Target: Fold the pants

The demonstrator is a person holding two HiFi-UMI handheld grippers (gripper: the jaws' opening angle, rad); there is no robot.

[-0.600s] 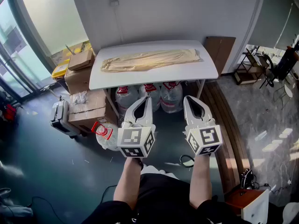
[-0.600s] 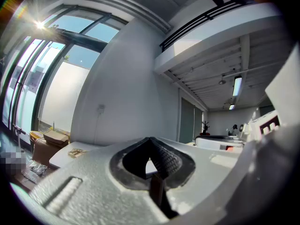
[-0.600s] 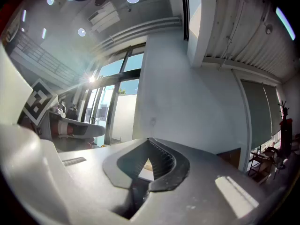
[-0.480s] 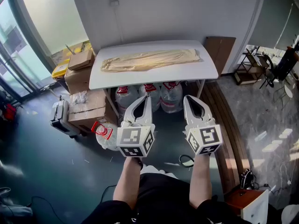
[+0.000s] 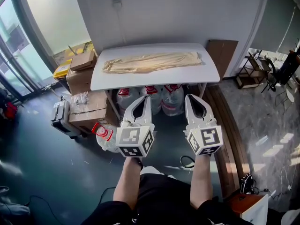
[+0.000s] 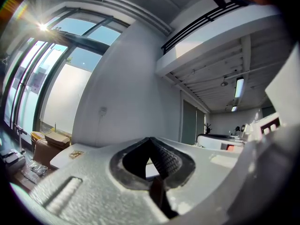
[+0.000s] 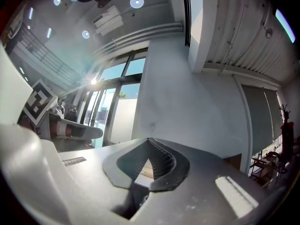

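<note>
Beige pants (image 5: 152, 61) lie stretched lengthwise across a white table (image 5: 206, 73) against the far wall in the head view. My left gripper (image 5: 148, 99) and right gripper (image 5: 188, 98) are held side by side in front of the table, well short of it and level, both pointing toward it. Both are shut with tips meeting and nothing between them. In the left gripper view the left gripper (image 6: 149, 140) shows closed jaws with a sliver of the table behind. The right gripper (image 7: 148, 141) looks the same in the right gripper view.
Three water jugs (image 5: 152, 97) stand under the table. Cardboard boxes (image 5: 84, 83) are stacked at its left, with a clear bag (image 5: 105, 135) on the floor. A brown board (image 5: 222, 53) leans at the table's right. Glass windows run along the left.
The view has shifted slightly; the table sits a little lower in frame. Both grippers stay shut and in about the same place.
</note>
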